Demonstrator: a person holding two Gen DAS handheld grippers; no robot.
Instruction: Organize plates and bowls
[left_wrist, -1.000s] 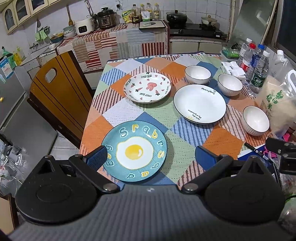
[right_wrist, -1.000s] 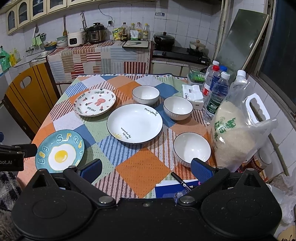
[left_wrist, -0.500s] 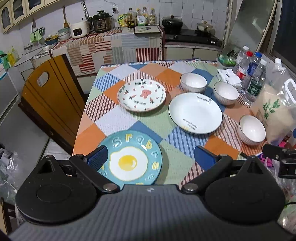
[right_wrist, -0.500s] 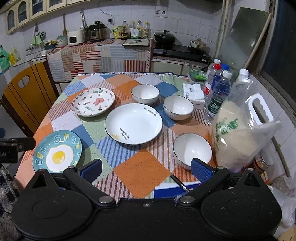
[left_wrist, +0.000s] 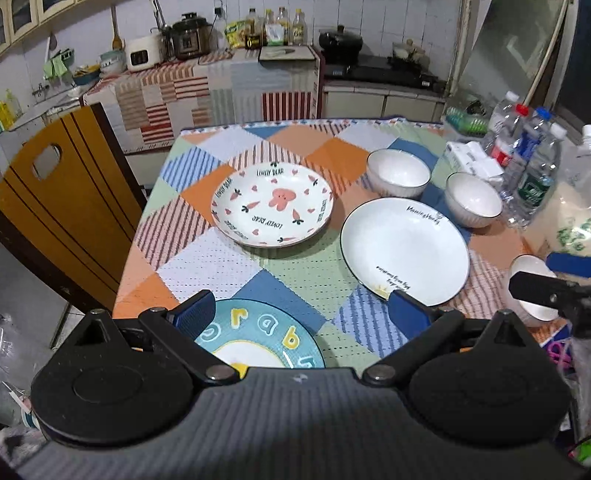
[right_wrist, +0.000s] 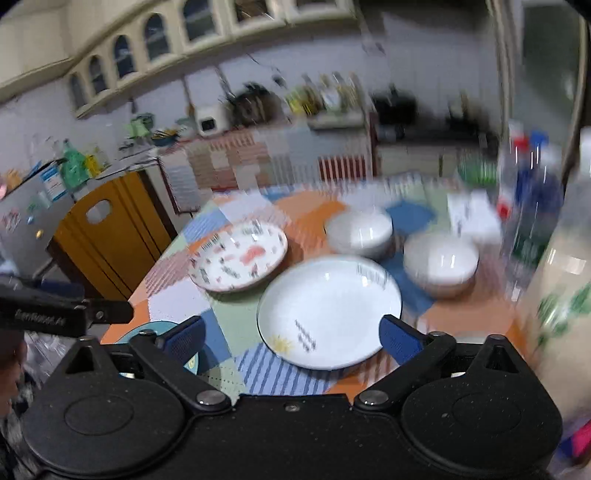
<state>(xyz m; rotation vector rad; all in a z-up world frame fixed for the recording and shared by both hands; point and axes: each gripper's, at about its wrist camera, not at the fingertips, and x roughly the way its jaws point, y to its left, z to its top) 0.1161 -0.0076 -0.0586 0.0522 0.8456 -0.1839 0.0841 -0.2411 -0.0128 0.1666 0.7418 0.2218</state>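
Desk (left_wrist: 207, 254) carries every dish unstacked. Blue egg plate (left_wrist: 258, 336) sits just below the wide-open, empty left gripper (left_wrist: 301, 314); slide one finger under its rim. Right gripper (right_wrist: 291, 336), open and empty, hovers over the white plate (right_wrist: 328, 310).

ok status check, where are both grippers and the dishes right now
Left gripper open, over the blue egg plate. Right gripper open, empty, view blurred. Bear plate, white plate, three bowls unstacked. Nothing blocking.
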